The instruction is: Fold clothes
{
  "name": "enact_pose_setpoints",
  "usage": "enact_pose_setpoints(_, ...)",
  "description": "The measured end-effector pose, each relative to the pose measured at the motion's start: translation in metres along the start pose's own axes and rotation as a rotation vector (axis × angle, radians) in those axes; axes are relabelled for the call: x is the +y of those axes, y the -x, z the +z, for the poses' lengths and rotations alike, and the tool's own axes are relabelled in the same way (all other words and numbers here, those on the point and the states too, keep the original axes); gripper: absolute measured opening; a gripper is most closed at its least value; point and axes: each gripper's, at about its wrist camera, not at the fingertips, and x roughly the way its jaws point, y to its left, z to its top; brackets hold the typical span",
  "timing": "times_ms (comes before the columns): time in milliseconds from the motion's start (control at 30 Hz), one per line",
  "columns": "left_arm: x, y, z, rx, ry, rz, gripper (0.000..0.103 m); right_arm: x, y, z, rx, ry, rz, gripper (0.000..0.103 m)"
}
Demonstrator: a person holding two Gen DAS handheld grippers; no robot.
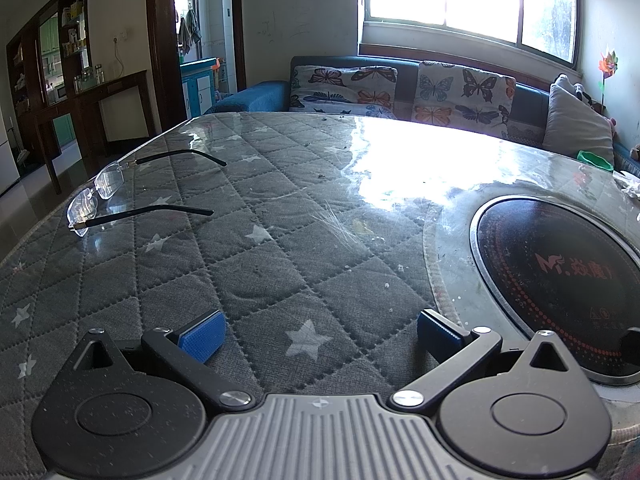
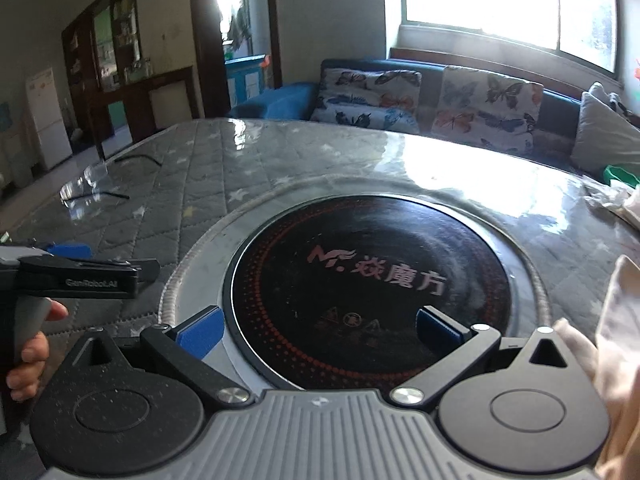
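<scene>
Right hand-held gripper (image 2: 318, 330) wide apart — pale garment (image 2: 616, 344) just beside, at its right.

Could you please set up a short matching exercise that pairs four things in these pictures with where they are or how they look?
Things:
1. eyeglasses
2. induction cooktop
3. butterfly cushions
4. left gripper

Descriptions:
A. leaning against the sofa back under the window
B. open, holding nothing, over the quilted table cover
C. black round disc set into the tabletop
D. lying with arms unfolded near the table's left edge

Pairs: 1-D, 2-C, 3-A, 4-B
</scene>
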Motion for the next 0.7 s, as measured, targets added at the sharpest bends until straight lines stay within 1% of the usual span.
enact_pose_setpoints(400, -0.006, 0.004, 0.001, 0.018, 0.025, 0.043, 0.103, -0.024, 0.058, -0.007, -0.084, -0.024, -0.041, 0.103)
enact_pose_setpoints(567, -0.009, 0.009, 0.0, 0.033, 0.031, 0.059, 0.103, -0.03, 0.075, -0.009, -0.098, -0.002, -0.052, 0.103)
enact_pose_setpoints(700, -0.013, 0.014, -0.002, 0.045, 0.025, 0.056, 0.103, -0.033, 0.087, -0.014, -0.102, -0.001, -0.063, 0.103)
